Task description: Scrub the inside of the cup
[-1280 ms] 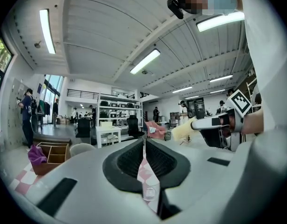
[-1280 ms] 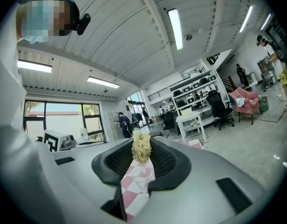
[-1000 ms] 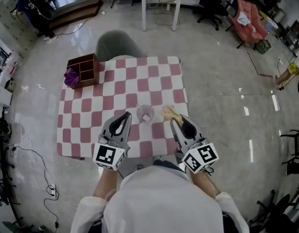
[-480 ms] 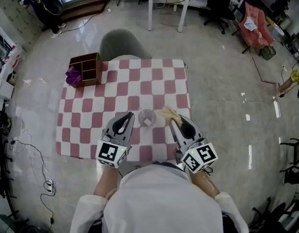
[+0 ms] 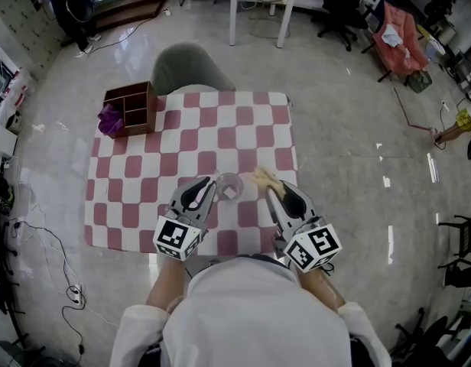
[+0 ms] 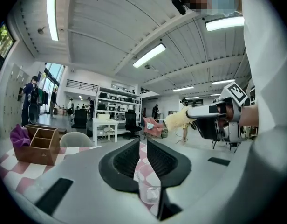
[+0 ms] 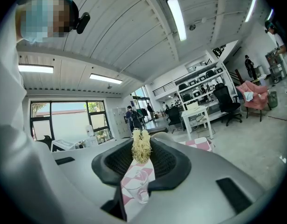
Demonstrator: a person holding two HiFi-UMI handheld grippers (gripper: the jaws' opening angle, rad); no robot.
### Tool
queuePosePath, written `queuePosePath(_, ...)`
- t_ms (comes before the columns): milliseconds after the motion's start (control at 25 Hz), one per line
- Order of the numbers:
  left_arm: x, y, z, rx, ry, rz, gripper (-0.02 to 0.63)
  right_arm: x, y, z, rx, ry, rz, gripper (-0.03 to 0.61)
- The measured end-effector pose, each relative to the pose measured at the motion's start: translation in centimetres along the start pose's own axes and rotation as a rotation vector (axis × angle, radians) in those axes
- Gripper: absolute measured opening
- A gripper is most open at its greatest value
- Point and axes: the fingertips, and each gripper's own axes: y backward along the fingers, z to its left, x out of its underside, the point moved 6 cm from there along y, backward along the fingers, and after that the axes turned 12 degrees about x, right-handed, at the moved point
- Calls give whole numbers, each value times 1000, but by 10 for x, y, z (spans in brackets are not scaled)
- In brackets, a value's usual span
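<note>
Head view, quick q: where's the clear cup (image 5: 229,186), and what's holding what?

Reply: upright on the checkered worktop (image 5: 182,140), toward the near edge, bit right of middle. Left tongs (image 5: 209,183) are closed on nothing, tips just beside the cup. Right tongs (image 5: 272,190) are clamped on a straw-coloured fibre scrubber (image 5: 263,177), right by the cup's other side. Wooden box (image 5: 132,107) sits at the far left corner.
</note>
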Motion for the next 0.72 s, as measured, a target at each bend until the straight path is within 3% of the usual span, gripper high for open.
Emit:
queuePosePath(280,20,-10,2,47,8,61,59,5,-3,-2,5,1,17,114)
queuePosePath(400,27,-13,1,72,30,73,163,7,-4,-3,6,-2,21,114)
queuePosePath(720,48,-19,0,129,70,91,336,13,-3,-7,7,-9,38,114)
